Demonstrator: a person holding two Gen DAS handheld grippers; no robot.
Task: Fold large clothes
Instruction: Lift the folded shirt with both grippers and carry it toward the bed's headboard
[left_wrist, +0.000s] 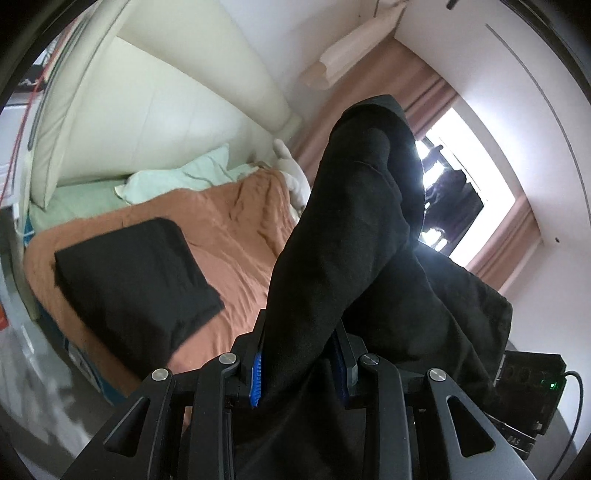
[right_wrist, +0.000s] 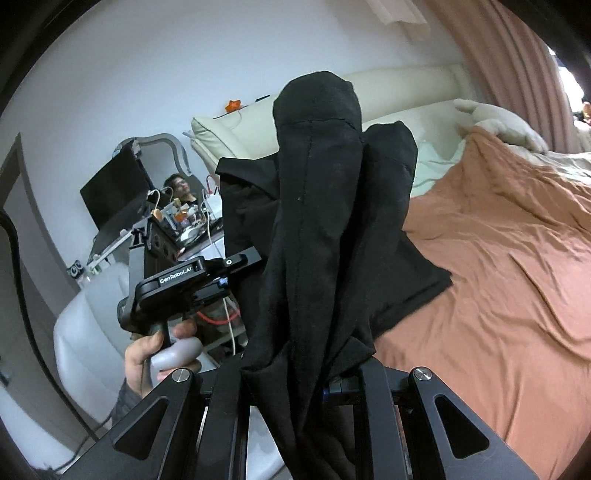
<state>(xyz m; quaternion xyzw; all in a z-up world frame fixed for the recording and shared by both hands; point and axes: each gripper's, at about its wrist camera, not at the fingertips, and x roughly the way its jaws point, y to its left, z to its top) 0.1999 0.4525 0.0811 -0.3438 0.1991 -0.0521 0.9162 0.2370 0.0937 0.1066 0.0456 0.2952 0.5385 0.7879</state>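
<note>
Both grippers, left (left_wrist: 299, 365) and right (right_wrist: 291, 384), pinch the black garment (left_wrist: 354, 221) mid-frame; keep tension even, then lower flat onto the bed (left_wrist: 229, 236).

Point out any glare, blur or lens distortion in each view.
Left wrist view: the bright window blows out behind the hanging black garment; floor at lower left is smeared. Right wrist view: even light, fisheye bends the cream padded headboard.
</note>
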